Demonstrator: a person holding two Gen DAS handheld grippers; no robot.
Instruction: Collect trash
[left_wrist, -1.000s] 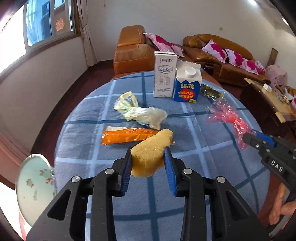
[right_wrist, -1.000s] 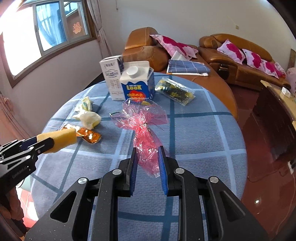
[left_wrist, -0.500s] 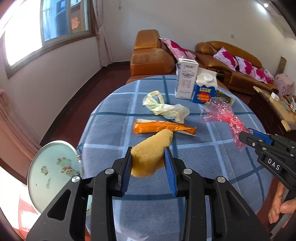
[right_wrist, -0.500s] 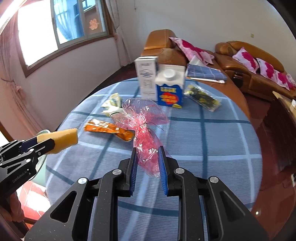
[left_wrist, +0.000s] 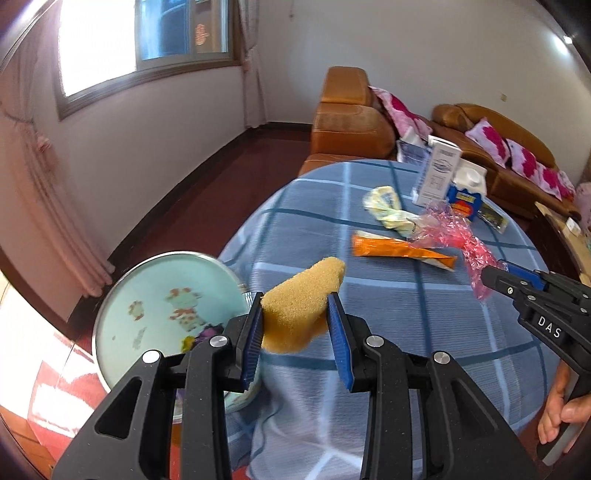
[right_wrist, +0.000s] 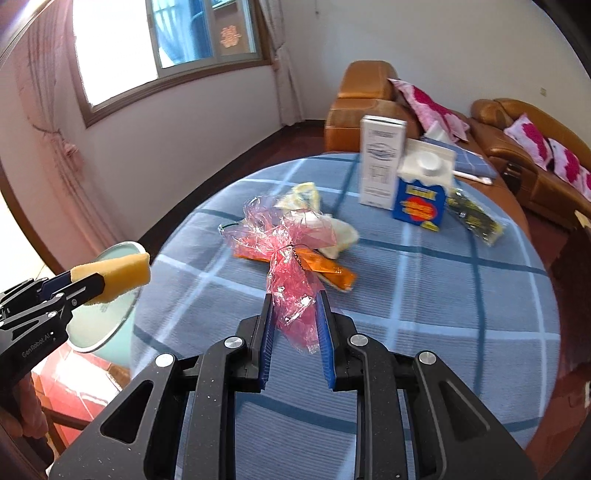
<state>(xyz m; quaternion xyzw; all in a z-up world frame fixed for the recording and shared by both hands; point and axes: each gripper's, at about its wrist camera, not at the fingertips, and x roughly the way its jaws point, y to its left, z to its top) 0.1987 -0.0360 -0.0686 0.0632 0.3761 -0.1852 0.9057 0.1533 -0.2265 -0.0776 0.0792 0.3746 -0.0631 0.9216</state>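
My left gripper (left_wrist: 295, 306) is shut on a yellow sponge (left_wrist: 301, 297) and holds it above the table's left edge, beside a pale green trash bin (left_wrist: 155, 306) with a metal rim. The sponge also shows in the right wrist view (right_wrist: 114, 275). My right gripper (right_wrist: 294, 314) is shut on a crumpled pink cellophane wrapper (right_wrist: 284, 258), lifted over the table; the wrapper also shows in the left wrist view (left_wrist: 454, 236). On the blue checked tablecloth (right_wrist: 443, 295) lie an orange packet (left_wrist: 399, 251) and a crumpled pale plastic bag (left_wrist: 388, 210).
A white carton (right_wrist: 382, 162), a blue milk carton (right_wrist: 423, 192) and a dark snack packet (right_wrist: 474, 216) stand at the table's far side. Brown leather sofas (left_wrist: 351, 122) with pink cushions are behind. The bin stands on the red floor left of the table.
Both grippers have swung left with their loads. The sponge is now over the table's left edge near the bin, which has come further into view.
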